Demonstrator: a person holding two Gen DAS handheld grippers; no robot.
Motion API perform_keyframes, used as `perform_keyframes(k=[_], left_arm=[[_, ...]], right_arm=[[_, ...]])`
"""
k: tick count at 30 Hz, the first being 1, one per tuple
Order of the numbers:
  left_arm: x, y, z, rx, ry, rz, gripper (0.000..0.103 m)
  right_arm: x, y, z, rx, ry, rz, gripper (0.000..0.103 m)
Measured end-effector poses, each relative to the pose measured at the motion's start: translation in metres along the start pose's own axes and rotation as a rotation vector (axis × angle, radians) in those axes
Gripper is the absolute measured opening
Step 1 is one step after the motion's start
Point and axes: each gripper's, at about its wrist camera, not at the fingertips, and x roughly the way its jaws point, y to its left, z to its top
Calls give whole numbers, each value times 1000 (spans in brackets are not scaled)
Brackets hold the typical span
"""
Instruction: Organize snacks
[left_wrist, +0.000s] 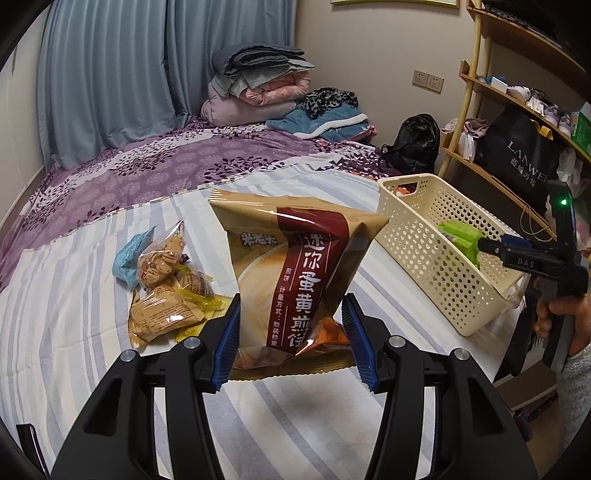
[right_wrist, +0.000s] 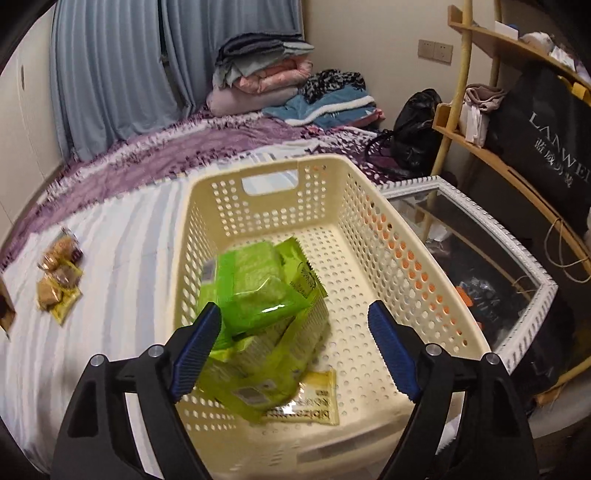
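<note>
left gripper (left_wrist: 291, 341) pinching the tan snack bag (left_wrist: 295, 269) upright | right gripper (right_wrist: 295, 347) jaws spread over cream basket (right_wrist: 413, 295), green packet (right_wrist: 258, 291) loose at 11 o'clock | small snacks pile (left_wrist: 166, 291) on bed at 9

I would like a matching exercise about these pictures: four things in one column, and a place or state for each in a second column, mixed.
Things:
1. tan snack bag
2. green packet
3. yellow packet
4. small wrapped snacks

Places or states:
A. flat on the floor of the cream basket
B. piled on the striped sheet
C. clamped in the left gripper
D. between the open jaws of the right gripper

Pairs: 1-C, 2-D, 3-A, 4-B
</note>
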Motion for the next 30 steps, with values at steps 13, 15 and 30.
perform_keyframes(k=[13,15,30], left_arm=[[12,-68,29,123,-7,-143,54],[12,-81,34,148,-15,-164,54],[93,-30,11,98,142,-46,75]], right_arm=[[-38,-54,-9,209,-149,-22,81],[-47,-62,-14,229,-170,-28,81],[-59,-73,-40,273,-190,-2,84]])
